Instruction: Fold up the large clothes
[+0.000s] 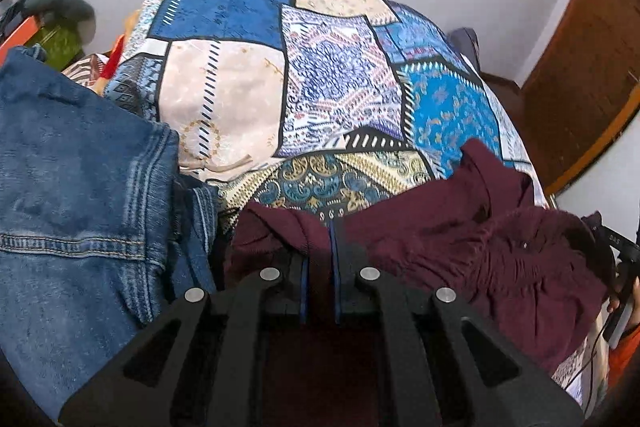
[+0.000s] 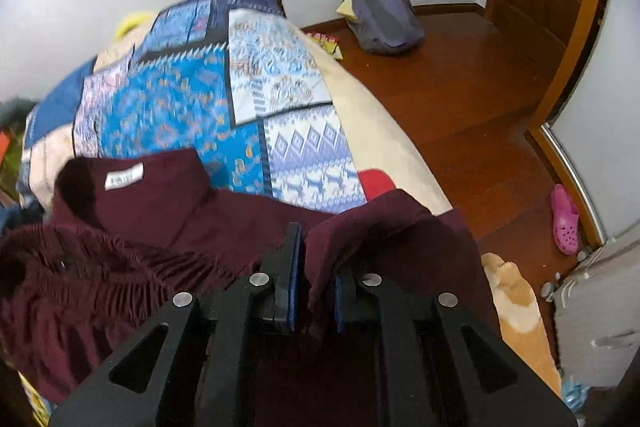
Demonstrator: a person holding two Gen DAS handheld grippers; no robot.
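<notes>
I am holding the maroon garment [image 1: 460, 227] by its near edge with both tools at once, so that the cloth hangs between them and I can carry or lay it flat over the bed's patchwork cover [image 1: 320, 79] for folding. The left gripper [image 1: 320, 243] is pinched nearly shut on a fold of the maroon fabric, its blue pads narrow with cloth running between them; the right gripper [image 2: 314, 267] is likewise clamped on a bunched fold of the same garment, jaws narrow, fabric draped over the right finger. The garment is lying across the near end of the bed, its gathered elastic band [image 2: 120, 259] slumping between my two grips and its neck label [image 2: 123, 177] facing up, which I am judging means the cloth is not yet spread smooth. Counting: one maroon garment in hand, one pair of blue jeans [image 1: 80, 187] waiting on the left side of the bed, one patchwork cover, two grippers. Off the bed, on the wooden floor [image 2: 460, 99], I am seeing one grey-blue bag [image 2: 384, 11] by the wall and one pink clog [image 2: 565, 219] near the door side, both well apart from the work.
</notes>
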